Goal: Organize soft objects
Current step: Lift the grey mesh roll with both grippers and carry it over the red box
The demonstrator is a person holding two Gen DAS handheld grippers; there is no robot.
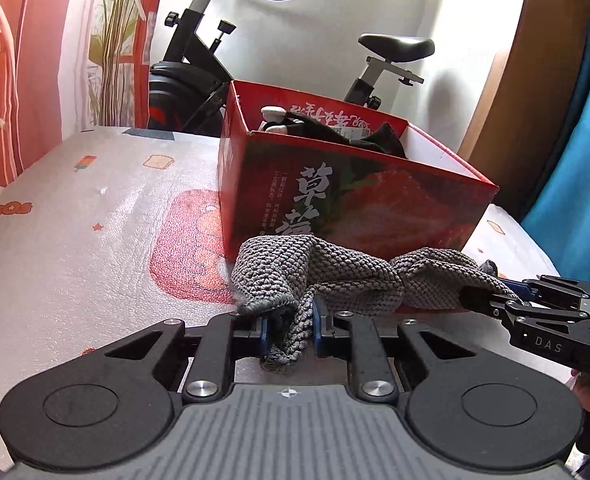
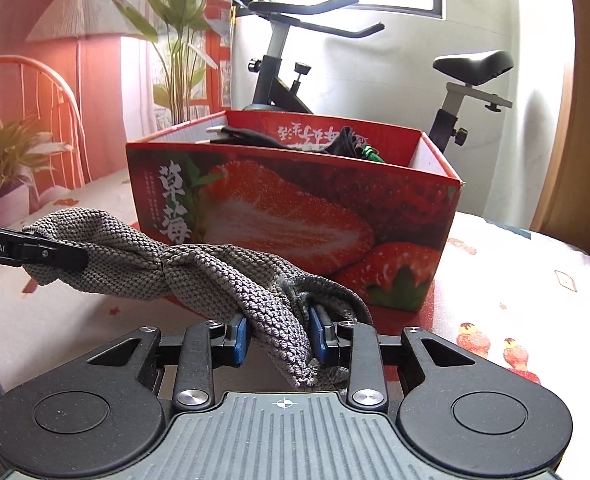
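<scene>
Both tongs pinch the grey knitted cloth (image 1: pixel 347 276): left tongs (image 1: pixel 291 326) one end, right tongs (image 2: pixel 281 334) the other, slung just before the strawberry box (image 2: pixel 295 216). Dark soft items already lie inside; this cloth remains outside. Patterned worktop (image 1: pixel 95 220) beneath; exercise bike (image 1: pixel 199 60) beyond.

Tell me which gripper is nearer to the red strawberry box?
Hard to tell; both are close. The left gripper and the right gripper each clamp one end of the grey knitted cloth just before the box.

The cloth (image 1: pixel 335 276) hangs before the box (image 1: pixel 359 204) on the table (image 1: pixel 75 240), exercise bike (image 1: pixel 199 68) behind.
</scene>
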